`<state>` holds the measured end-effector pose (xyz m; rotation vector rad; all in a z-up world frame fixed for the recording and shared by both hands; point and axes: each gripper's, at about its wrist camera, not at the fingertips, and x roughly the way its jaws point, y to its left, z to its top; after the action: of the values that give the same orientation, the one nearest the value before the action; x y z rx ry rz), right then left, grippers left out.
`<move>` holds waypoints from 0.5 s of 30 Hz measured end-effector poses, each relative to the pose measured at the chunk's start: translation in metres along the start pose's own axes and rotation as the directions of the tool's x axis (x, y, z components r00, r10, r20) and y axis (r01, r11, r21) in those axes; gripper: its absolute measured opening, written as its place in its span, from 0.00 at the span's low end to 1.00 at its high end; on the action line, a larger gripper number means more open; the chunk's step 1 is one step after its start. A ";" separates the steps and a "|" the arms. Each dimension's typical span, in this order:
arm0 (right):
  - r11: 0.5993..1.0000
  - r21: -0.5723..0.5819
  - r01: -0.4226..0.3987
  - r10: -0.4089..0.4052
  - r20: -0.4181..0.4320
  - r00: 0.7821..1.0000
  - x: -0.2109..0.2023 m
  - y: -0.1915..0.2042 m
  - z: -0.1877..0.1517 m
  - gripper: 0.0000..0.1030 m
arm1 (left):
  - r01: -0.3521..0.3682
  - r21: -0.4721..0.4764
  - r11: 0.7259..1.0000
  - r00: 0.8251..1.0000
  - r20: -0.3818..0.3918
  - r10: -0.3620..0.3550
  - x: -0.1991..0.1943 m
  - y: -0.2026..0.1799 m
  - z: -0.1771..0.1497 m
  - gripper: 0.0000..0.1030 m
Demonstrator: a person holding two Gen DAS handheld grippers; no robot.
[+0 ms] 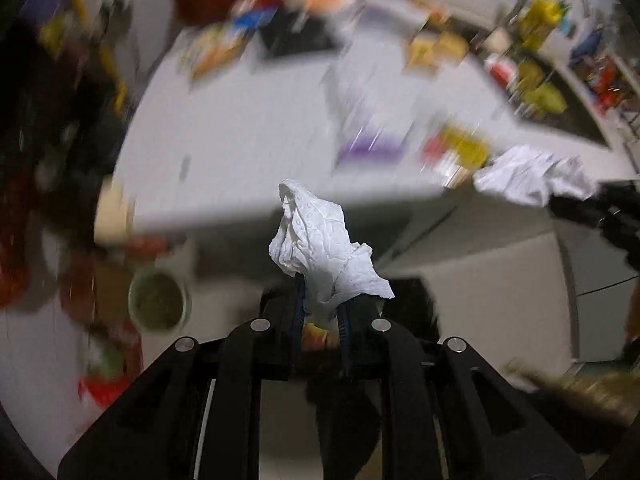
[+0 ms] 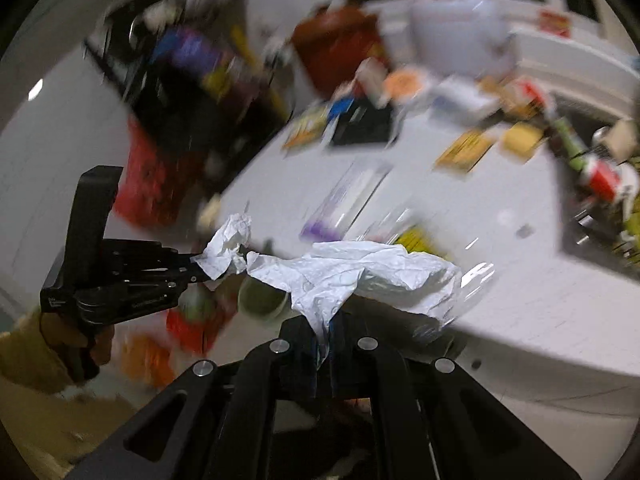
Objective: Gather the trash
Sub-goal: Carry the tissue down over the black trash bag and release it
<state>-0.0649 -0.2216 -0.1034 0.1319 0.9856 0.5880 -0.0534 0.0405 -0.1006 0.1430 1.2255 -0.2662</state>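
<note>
While clamped (both claws): tissue (image 1: 320,244) past counter edge (image 1: 280,204)

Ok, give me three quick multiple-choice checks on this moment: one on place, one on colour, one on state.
1. Where is the crumpled tissue?
A. flat on the counter
B. between the left gripper's fingers
C. in the green cup

2. What colour is the crinkled wrapper in the right gripper?
A. white
B. red
C. black

3. How does the right gripper stand?
A. wide open, empty
B. shut on the wrapper
C. out of view

Answers:
1 B, the tissue sticks up from between the pads.
2 A, the sheet is white in both views.
3 B, the fingers meet on a pinched corner of it.
</note>
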 end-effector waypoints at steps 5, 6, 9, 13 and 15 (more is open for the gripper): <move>0.999 -0.038 0.014 -0.021 -0.194 0.981 0.064 0.019 -0.039 0.05 | 0.026 -0.055 0.998 0.983 -0.179 -0.035 0.070 0.022 -0.054 0.14; 0.999 -0.036 0.022 -0.029 -0.223 0.974 0.076 0.018 -0.047 0.05 | 0.028 -0.061 0.998 0.975 -0.217 -0.041 0.091 0.023 -0.064 0.14; 0.998 -0.008 0.064 -0.064 -0.319 0.946 0.116 0.005 -0.078 0.05 | 0.046 -0.083 0.996 0.953 -0.294 -0.068 0.143 0.028 -0.087 0.14; 0.990 0.003 0.141 -0.128 -0.404 0.906 0.176 -0.020 -0.121 0.04 | 0.056 -0.094 0.994 0.916 -0.392 -0.089 0.228 0.034 -0.117 0.14; 0.987 0.018 0.159 -0.136 -0.425 0.895 0.201 -0.036 -0.137 0.03 | 0.067 -0.108 0.992 0.898 -0.426 -0.107 0.264 0.034 -0.123 0.14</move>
<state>-0.0798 -0.1676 -0.3428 -0.0279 1.4212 0.4581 -0.0730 0.0715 -0.3916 0.0690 1.6873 -0.2641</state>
